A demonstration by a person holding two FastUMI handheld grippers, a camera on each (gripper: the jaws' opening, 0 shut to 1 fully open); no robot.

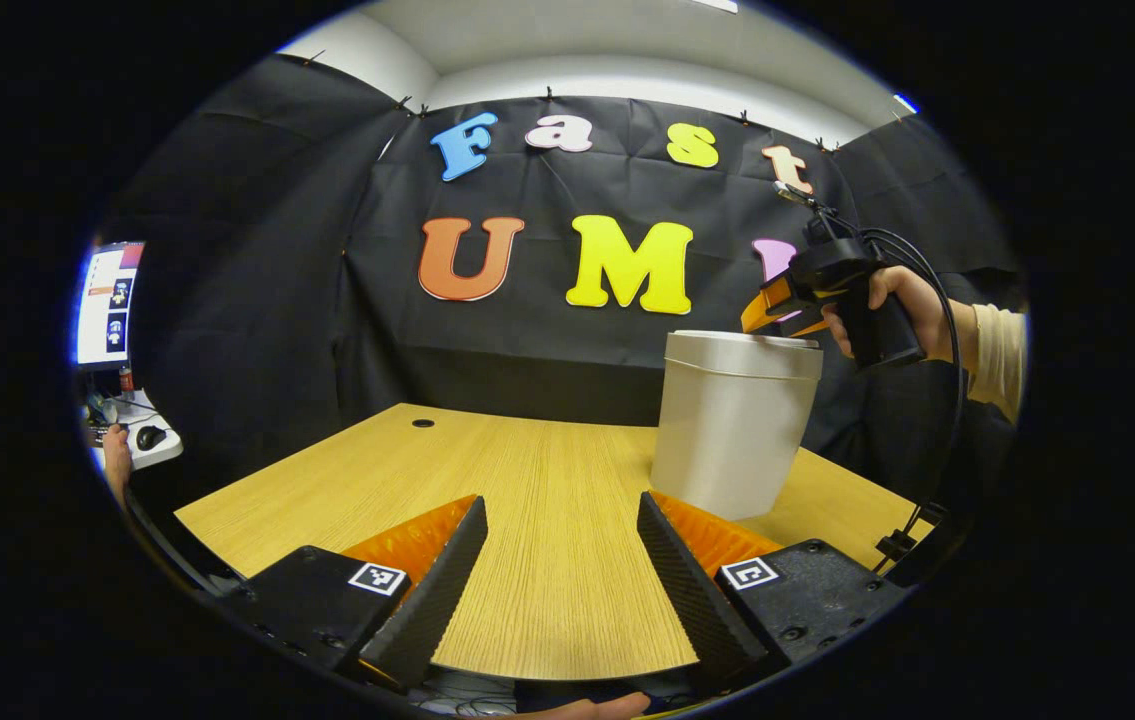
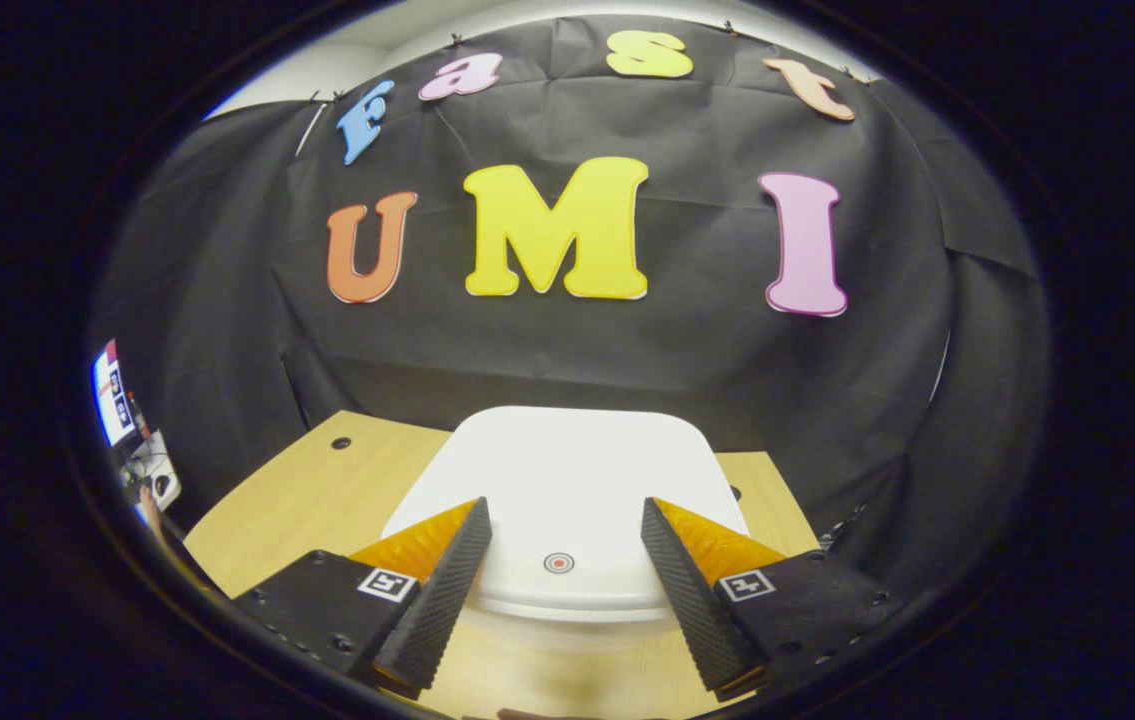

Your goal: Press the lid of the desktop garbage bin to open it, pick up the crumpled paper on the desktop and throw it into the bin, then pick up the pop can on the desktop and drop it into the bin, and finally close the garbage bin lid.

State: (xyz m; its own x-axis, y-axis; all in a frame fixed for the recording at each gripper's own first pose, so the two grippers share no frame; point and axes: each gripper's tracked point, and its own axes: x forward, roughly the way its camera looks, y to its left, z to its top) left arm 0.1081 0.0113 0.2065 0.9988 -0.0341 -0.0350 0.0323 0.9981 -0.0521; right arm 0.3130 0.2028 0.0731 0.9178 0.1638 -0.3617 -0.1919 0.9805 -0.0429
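The garbage bin (image 1: 735,425) lid (image 2: 567,500) sits shut; the right gripper (image 2: 564,560), fingers spread, could miss the button (image 2: 558,563) at six o'clock; the left gripper (image 1: 561,560) is spread too.

Looks like a lab recording booth: black cloth wall (image 1: 257,300) draped around a wooden tabletop (image 1: 547,500), with a lit monitor (image 1: 109,303) and a computer mouse (image 1: 150,437) on a side desk.

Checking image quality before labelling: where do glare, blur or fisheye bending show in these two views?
Right gripper view: the bin lid is washed out to near-white glare, and the table at the bottom edge is smeared. Left gripper view: the bin leans with fisheye bending, evenly lit; the wood grain stays sharp.
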